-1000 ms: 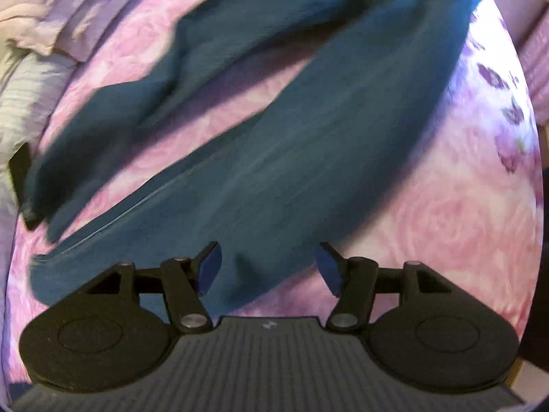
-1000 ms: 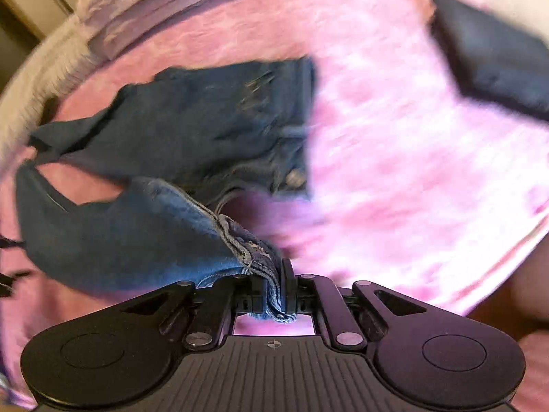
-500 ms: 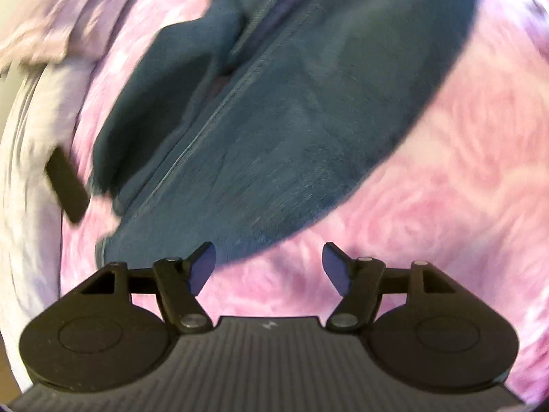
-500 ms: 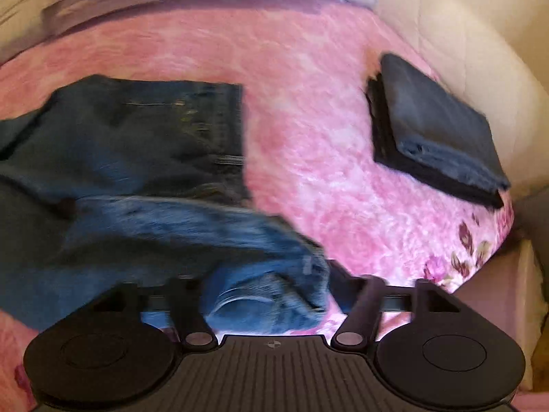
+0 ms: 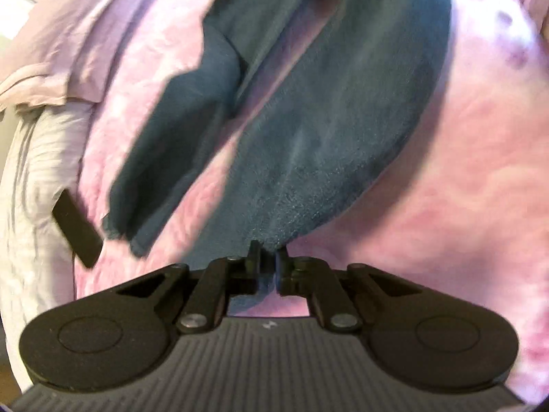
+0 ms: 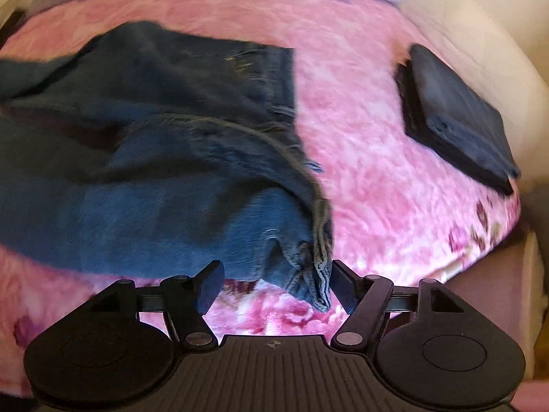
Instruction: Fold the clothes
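A pair of dark blue jeans (image 5: 329, 130) lies spread on a pink floral blanket (image 5: 463, 171). In the left wrist view my left gripper (image 5: 267, 257) is shut on the near edge of one trouser leg, with the other leg (image 5: 171, 158) lying to the left. In the right wrist view the jeans (image 6: 164, 185) are bunched, with the waistband (image 6: 281, 79) at the far side. My right gripper (image 6: 274, 285) is open, and a crumpled waistband corner (image 6: 312, 274) lies between its fingers, touching the right one.
A folded stack of dark clothes (image 6: 456, 116) rests on the blanket at the right, near the bed's edge. A pale pillow (image 5: 44, 34) and white sheet (image 5: 31, 206) lie at the left, with a flat black object (image 5: 77, 230) on the sheet.
My left gripper moved to the trouser leg's edge and shut on it. My right gripper opened and let go of the waistband corner, which now lies on the blanket.
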A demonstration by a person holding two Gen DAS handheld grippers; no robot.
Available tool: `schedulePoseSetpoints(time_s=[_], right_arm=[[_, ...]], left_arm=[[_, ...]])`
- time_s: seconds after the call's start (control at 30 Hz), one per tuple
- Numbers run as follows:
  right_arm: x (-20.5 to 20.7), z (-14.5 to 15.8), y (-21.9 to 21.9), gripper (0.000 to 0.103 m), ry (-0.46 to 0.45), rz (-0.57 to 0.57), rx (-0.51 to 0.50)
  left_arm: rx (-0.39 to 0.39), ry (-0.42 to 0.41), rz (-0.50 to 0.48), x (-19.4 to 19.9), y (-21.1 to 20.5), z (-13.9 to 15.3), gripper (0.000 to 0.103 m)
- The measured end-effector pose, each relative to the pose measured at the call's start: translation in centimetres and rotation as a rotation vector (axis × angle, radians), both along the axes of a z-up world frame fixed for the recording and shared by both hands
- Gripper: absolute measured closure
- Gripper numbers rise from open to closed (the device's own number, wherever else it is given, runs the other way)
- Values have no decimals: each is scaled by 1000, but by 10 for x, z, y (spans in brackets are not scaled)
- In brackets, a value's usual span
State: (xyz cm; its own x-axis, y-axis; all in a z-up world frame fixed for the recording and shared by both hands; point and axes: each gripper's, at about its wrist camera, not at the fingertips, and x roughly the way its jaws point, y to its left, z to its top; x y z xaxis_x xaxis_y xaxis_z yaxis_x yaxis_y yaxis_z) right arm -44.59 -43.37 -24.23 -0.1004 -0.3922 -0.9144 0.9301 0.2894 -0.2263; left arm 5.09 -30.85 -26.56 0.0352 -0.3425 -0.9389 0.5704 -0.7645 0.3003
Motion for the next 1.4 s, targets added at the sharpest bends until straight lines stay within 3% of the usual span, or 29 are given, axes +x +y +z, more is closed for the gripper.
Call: schedulePoseSetpoints(time_s=[0.1,0.17,0.27,0.33,0.4,0.5,0.67,0.73,0.87,0.93,1.03,1.13,1.2,1.23,1.27,1.33,1.4], right_arm=[[-12,7,-3,33,-34,-63,-3],[-17,11,-2,33,-53,-88,3],[-25,17,-2,33,-82,-124,12],[-28,26,2,33,-102,-124,2],[-31,38,6,33,-129,-118,-24],[-44,56,2,33,-204,-113,-99],[-74,47,-78,33,-337,-28,-74],[-75,30,-127,33,-387,35,-47],[-67,-13,-231,33,-475,185,20],[-55,-34,-271,33,-487,269,49],[-39,-63,-322,33,-491,376,75],[-27,-91,-354,33,-521,452,109],[-21,-106,-366,33,-556,492,135],[-19,-113,-369,54,-581,503,160],[-20,-117,-371,66,-597,491,184],[-22,-118,-372,81,-600,441,201],[-31,-103,-369,86,-606,411,185]], left_arm=[[73,48,44,0,29,48,98],[189,61,59,-4,59,55,97],[351,36,114,-5,84,36,88],[400,-2,132,-2,89,24,86],[390,-1,176,-1,78,22,83],[292,40,245,-11,36,34,73],[121,138,275,-74,-63,42,61],[62,179,277,-103,-105,43,57],[-8,272,252,-179,-188,27,39],[-17,300,205,-213,-230,9,39],[-38,224,104,-246,-272,-22,39],[-45,125,25,-261,-305,-54,43],[14,119,31,-258,-322,-71,49],[56,128,42,-256,-328,-79,74],[89,131,52,-254,-329,-82,96],[142,140,72,-251,-332,-86,98],[103,160,95,-246,-331,-66,100]])
